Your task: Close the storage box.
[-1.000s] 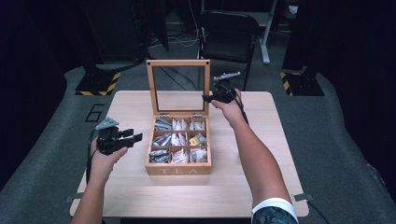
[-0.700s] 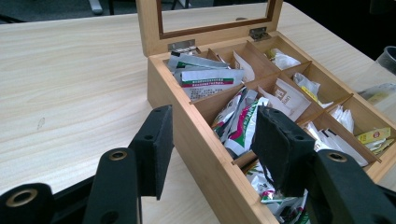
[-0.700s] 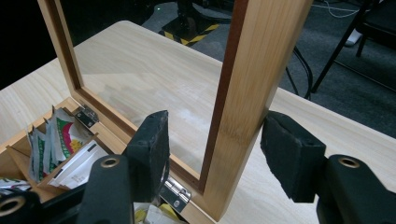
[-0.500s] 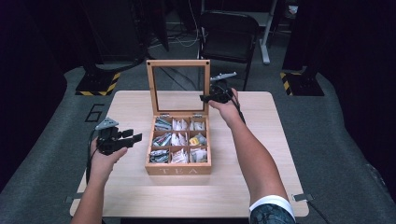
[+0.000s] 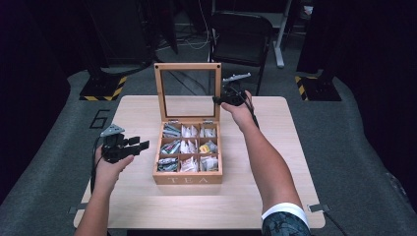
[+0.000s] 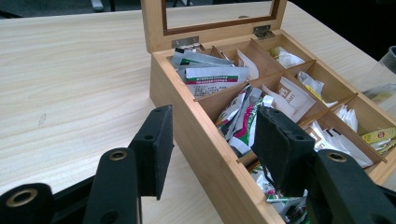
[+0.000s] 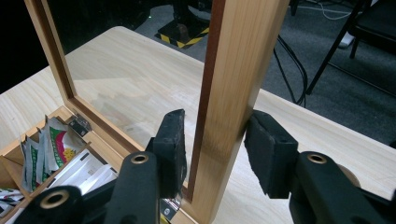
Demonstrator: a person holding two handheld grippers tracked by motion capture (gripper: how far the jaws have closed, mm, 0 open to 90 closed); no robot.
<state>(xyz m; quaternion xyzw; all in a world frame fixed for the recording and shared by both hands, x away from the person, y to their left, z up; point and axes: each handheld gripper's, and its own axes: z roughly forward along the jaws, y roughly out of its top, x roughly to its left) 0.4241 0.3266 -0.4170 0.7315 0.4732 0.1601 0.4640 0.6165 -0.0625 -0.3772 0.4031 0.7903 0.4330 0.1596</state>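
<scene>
- The right gripper has its jaws straddling the side rail of the upright glass-paned wooden lid; one pad looks apart from the wood (a loose hold), so the lid could slip and slam.
- The left gripper hangs wide open, empty, beside the wooden tea box of sachets at mid-table, which stands unsteadied and may skid.

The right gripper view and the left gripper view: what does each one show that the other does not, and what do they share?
Right gripper view: the right gripper, its jaws open either side of the lid frame; floor cables.

Left gripper view: the left gripper, open, at the tea box side wall; most compartments of tea bags.

Shared: the box, its glass lid, a hinge, the table.
</scene>
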